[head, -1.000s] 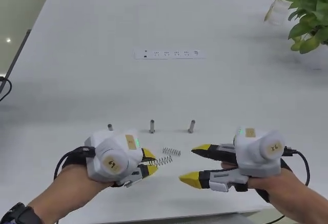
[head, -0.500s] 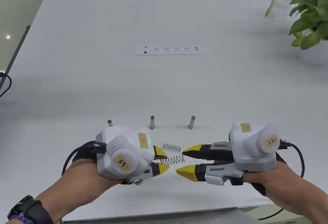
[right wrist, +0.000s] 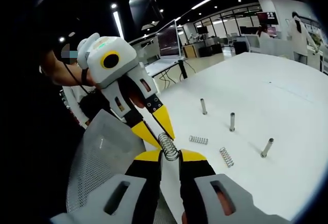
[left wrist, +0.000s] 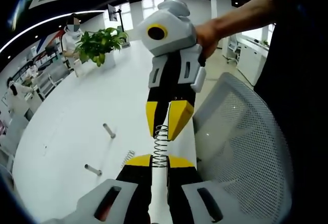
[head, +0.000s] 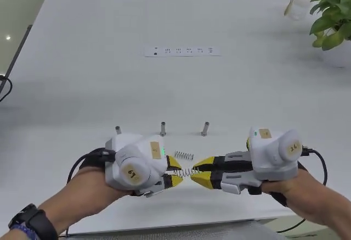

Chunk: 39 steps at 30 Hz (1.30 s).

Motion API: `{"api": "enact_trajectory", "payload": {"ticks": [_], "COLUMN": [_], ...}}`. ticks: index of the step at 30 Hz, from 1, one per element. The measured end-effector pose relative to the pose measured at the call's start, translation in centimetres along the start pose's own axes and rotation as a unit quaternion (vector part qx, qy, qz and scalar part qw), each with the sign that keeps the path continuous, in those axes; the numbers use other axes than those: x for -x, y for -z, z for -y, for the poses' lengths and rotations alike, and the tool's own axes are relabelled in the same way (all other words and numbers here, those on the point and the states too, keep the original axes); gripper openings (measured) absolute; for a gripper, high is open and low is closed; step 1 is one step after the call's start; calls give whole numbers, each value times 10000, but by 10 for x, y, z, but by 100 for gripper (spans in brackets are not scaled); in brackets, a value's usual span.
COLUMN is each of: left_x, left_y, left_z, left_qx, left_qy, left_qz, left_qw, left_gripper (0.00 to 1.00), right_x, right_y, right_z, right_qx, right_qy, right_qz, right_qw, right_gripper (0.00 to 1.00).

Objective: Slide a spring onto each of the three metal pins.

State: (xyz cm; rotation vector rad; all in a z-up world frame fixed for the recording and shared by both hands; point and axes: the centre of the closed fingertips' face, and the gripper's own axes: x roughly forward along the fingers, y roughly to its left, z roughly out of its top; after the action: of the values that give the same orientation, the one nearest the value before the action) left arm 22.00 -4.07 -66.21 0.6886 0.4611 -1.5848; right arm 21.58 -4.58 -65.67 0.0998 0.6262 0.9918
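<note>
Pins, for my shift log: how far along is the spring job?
Nothing done: all three pins stand bare. In hand: one spring, gripped by the left gripper and right gripper. Remaining: two loose springs on the table, and all three fittings.

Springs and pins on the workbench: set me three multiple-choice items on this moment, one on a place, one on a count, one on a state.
1. Where is the held spring?
A. on the middle pin
B. between the jaws of the two grippers
C. flat on the table

2. How many of the metal pins carry no spring?
A. one
B. two
C. three

3. How is the left gripper?
A. open and empty
B. shut on a pin
C. shut on the spring

Key:
1 B, the spring runs from the left gripper to the right gripper.
2 C, all three stand bare in the head view.
3 C, its jaws pinch one end of the spring.
</note>
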Motion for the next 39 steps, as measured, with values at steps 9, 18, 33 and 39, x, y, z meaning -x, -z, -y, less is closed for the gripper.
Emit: {"api": "enact_trajectory", "payload": {"ticks": [9,18,33,39], "left_x": [-1,-2,7,12], "left_y": [2,1,-26,-42], "left_z": [0,-3,-26,-36], "left_qx": [-42,-26,196,367], "left_qy": [43,27,-215,-299], "left_qz": [-35,8,650,1024], "left_qw": [10000,10000,9975,9936], "left_gripper": [2,2,2,2], "right_x": [1,1,16,25], "right_y": [-3,-7,-42,-60], "right_z": [-5,-3,5,8], "right_qx": [-24,10,661,955], "right_qy": [-165,-142,33,91], "right_qz": [6,-31,-372,-532], "right_qw": [9999,9999,9971,9940], "right_gripper": [9,8,8,9]}}
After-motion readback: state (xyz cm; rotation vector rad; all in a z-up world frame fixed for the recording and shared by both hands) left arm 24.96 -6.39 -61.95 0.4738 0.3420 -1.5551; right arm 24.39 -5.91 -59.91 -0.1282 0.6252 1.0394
